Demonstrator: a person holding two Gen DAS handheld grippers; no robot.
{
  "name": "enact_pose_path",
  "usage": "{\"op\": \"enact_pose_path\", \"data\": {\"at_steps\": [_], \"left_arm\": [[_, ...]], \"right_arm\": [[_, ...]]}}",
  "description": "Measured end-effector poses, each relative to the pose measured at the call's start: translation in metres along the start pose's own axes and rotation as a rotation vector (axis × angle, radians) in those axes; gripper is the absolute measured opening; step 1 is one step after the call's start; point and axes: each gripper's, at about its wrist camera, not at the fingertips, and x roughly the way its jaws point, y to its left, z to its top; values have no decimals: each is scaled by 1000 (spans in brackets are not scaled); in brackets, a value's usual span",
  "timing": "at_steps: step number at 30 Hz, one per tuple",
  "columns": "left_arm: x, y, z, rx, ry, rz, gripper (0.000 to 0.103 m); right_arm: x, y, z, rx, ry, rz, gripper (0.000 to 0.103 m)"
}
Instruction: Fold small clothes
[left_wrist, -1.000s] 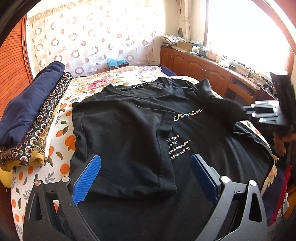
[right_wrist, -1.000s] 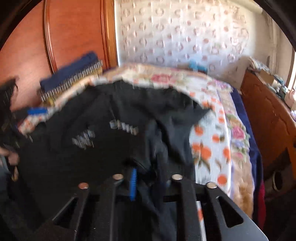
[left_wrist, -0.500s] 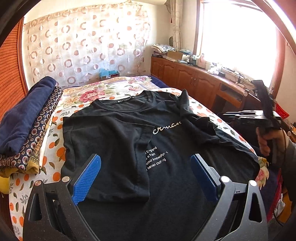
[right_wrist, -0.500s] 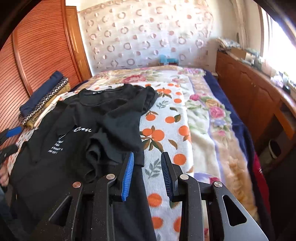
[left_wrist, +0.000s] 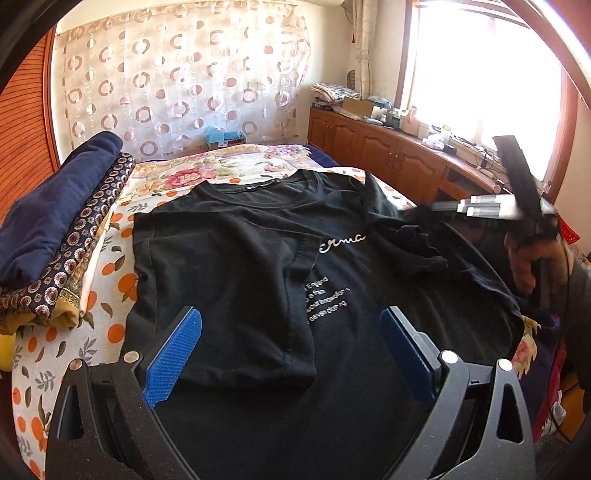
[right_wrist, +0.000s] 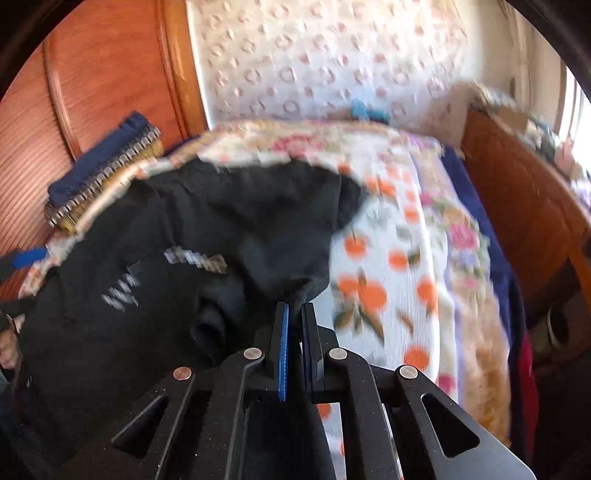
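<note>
A black T-shirt (left_wrist: 236, 266) with white lettering lies on the bed, its left side and sleeve folded over the chest. My left gripper (left_wrist: 291, 332) is open and empty, hovering above the shirt's lower part. My right gripper (right_wrist: 295, 310) is shut on the T-shirt's (right_wrist: 229, 229) right edge, with a bunch of black fabric pinched between the blue pads. The right gripper also shows in the left wrist view (left_wrist: 491, 208), at the shirt's right side, held by a hand.
A stack of folded clothes (left_wrist: 55, 225) lies at the bed's left edge, by the wooden wardrobe (right_wrist: 103, 74). The floral bedsheet (right_wrist: 388, 236) is bare to the shirt's right. A wooden cabinet (left_wrist: 388, 162) stands under the window.
My right gripper, open half a second ago beside the shirt, has shut on its right edge. The left gripper has stayed open over the shirt, barely moving.
</note>
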Motion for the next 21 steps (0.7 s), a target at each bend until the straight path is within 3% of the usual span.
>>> {"op": "enact_pose_path", "data": {"at_steps": [6, 17, 18, 20, 21], "left_arm": [[-9, 14, -5, -29, -8, 17, 98], [-18, 44, -17, -99, -9, 44, 98], [-18, 46, -19, -103, -8, 44, 98], [-19, 49, -22, -109, -4, 46, 98], [-18, 51, -23, -111, -2, 46, 98]], "right_arm": [[-19, 40, 54, -112, -90, -28, 4], [1, 117, 100, -247, -113, 157, 5], [3, 122, 100, -254, -109, 172, 7], [16, 118, 100, -250, -88, 165, 32], [21, 112, 98, -237, -83, 156, 39]]}}
